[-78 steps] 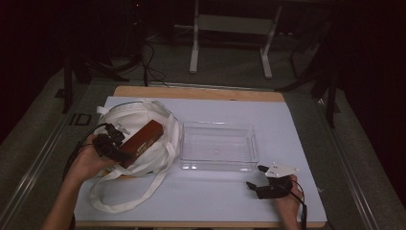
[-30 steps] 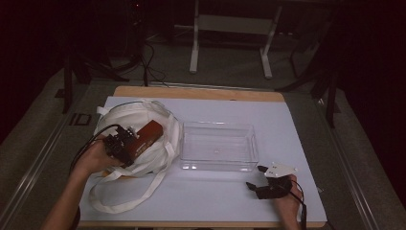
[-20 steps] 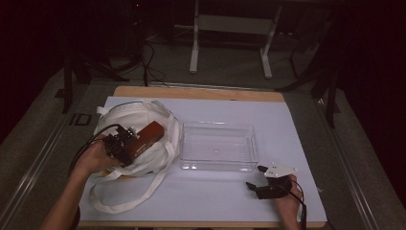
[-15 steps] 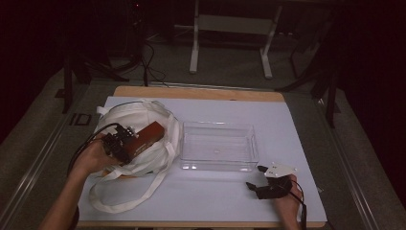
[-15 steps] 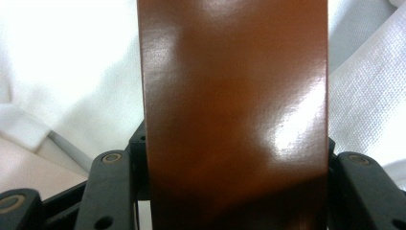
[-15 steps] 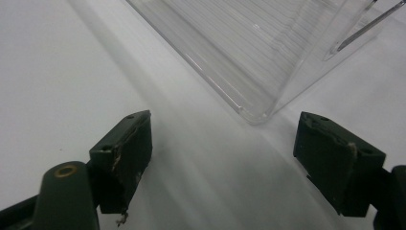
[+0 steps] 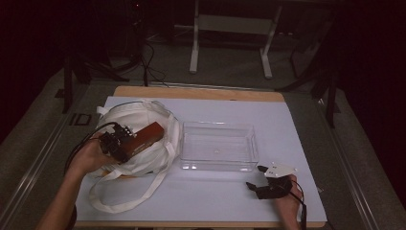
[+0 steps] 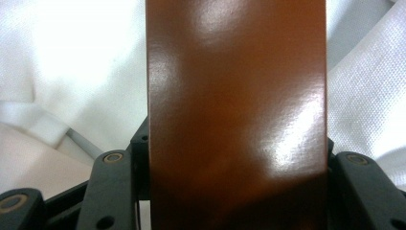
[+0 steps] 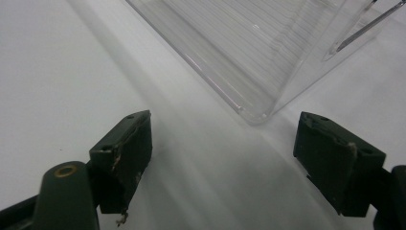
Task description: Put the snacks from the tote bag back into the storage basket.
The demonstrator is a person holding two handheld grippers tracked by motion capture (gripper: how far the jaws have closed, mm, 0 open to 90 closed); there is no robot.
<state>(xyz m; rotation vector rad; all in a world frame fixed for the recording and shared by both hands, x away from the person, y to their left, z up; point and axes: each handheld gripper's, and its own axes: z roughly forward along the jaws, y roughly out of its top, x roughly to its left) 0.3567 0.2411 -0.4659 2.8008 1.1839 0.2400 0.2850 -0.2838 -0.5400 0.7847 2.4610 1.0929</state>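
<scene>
Your left gripper (image 7: 125, 142) is clamped on a glossy brown box (image 7: 146, 135), over the white cloth tote bag (image 7: 143, 120) on the left part of the table. In the left gripper view the brown box (image 8: 237, 115) stands between the black jaws, both pressed against its sides, w/ white bag fabric (image 8: 62, 72) behind it. From the high view the box points up & right toward the bag's far rim; can't tell if its far end rests on the fabric or hangs just above it. Your left hand (image 7: 91, 155) sits at the bag's near-left edge, cable looping off behind it. The bag's long handle straps (image 7: 127, 194) trail toward you across the white table cover (image 7: 287, 124).

The clear plastic tray (image 7: 218, 146) is just right of the bag, about mid-table, nothing big inside; a faint speck on its floor is too small to make out.

Your right gripper (image 7: 257, 178) rests low near the front-right part of the table, just beyond the tray's near-right corner, jaws spread wide w/ nothing between them. In the right gripper view the tray corner (image 9: 256, 112) sits ahead of the gap, apart from both jaws, bare white cover (image 9: 57, 72) under them. Your right hand (image 7: 289, 201) holds it from behind, pale plate on top.
</scene>
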